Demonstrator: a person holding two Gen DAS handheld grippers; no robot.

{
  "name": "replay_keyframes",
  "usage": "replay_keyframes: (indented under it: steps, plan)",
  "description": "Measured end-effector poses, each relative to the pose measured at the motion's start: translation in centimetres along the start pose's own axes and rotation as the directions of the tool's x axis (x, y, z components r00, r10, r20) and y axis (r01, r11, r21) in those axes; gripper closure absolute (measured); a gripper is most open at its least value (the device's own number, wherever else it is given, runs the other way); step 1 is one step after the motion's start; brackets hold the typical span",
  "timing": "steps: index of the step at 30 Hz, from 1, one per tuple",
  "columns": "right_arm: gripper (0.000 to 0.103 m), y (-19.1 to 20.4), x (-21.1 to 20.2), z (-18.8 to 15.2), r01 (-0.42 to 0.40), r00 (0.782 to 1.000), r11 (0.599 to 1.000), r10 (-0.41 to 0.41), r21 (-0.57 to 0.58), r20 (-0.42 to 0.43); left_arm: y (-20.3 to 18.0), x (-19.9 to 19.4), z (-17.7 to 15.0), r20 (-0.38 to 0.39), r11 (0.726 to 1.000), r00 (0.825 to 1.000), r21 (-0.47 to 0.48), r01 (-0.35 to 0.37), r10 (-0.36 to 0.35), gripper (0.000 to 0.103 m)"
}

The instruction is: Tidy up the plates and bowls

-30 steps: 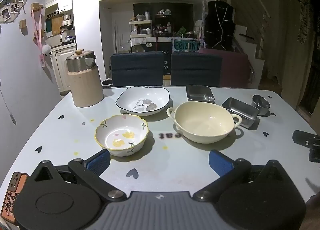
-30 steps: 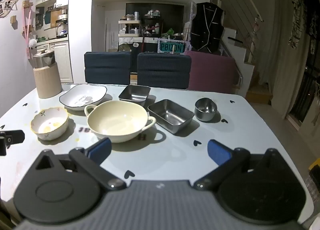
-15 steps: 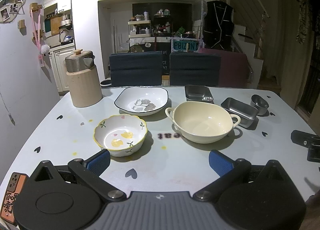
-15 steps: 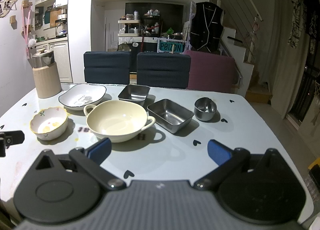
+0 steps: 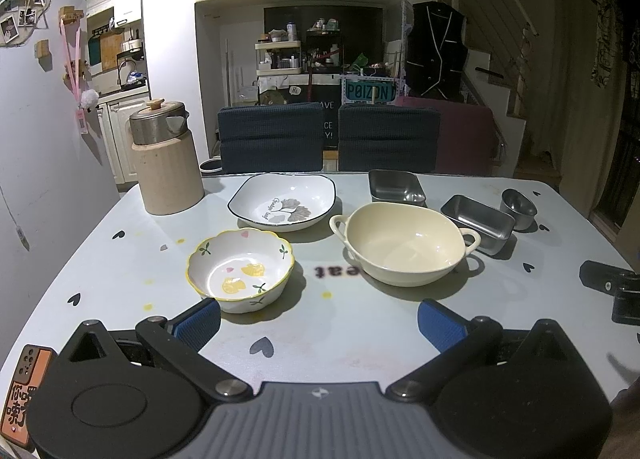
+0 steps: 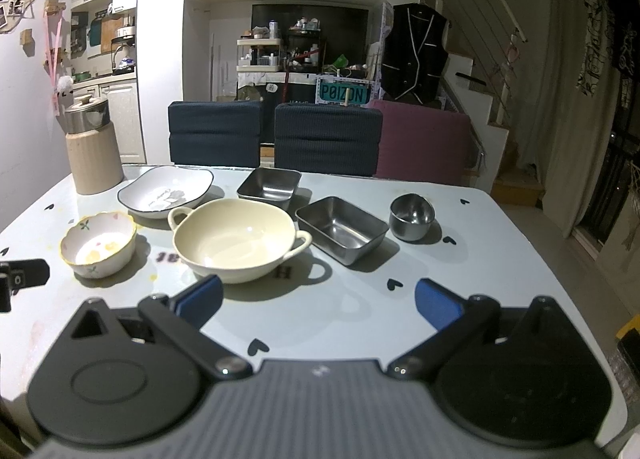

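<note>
On the pale table point(image 5: 120, 271) sit a scalloped floral bowl point(image 5: 240, 275) point(image 6: 98, 249), a cream two-handled bowl point(image 5: 404, 249) point(image 6: 236, 239), a white square plate with a leaf print point(image 5: 284, 205) point(image 6: 166, 191), two rectangular steel trays point(image 6: 342, 227) point(image 6: 269, 186) and a small steel cup point(image 6: 412, 216). My left gripper point(image 5: 320, 325) is open, low over the near edge, its left pad close beside the floral bowl. Just in front of the cream bowl my right gripper point(image 6: 318, 299) hangs open. Neither holds anything.
A beige ribbed jug with a steel lid point(image 5: 166, 159) stands at the far left. Two dark blue chairs point(image 5: 272, 137) and a maroon one point(image 6: 420, 143) line the far edge. An orange-labelled object point(image 5: 24, 391) lies at the near left corner.
Both views have shifted only slightly; the left gripper has eased a little toward the floral bowl. Nothing on the table has moved.
</note>
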State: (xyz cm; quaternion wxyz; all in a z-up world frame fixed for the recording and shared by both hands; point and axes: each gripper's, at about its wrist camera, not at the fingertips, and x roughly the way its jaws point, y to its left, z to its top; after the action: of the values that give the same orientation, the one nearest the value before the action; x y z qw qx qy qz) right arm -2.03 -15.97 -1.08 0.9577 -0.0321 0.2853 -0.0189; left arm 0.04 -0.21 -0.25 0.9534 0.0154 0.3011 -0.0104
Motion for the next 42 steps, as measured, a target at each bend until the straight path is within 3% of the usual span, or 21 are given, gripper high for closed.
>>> replay_keyframes:
  steps: [42]
  plan:
    - [0.0,0.02,0.1,0.06,0.001,1.0,1.0,-0.001,-0.002,-0.006,-0.3,0.57,-0.25,0.0,1.0,1.0,-0.004,0.003,-0.003,0.0]
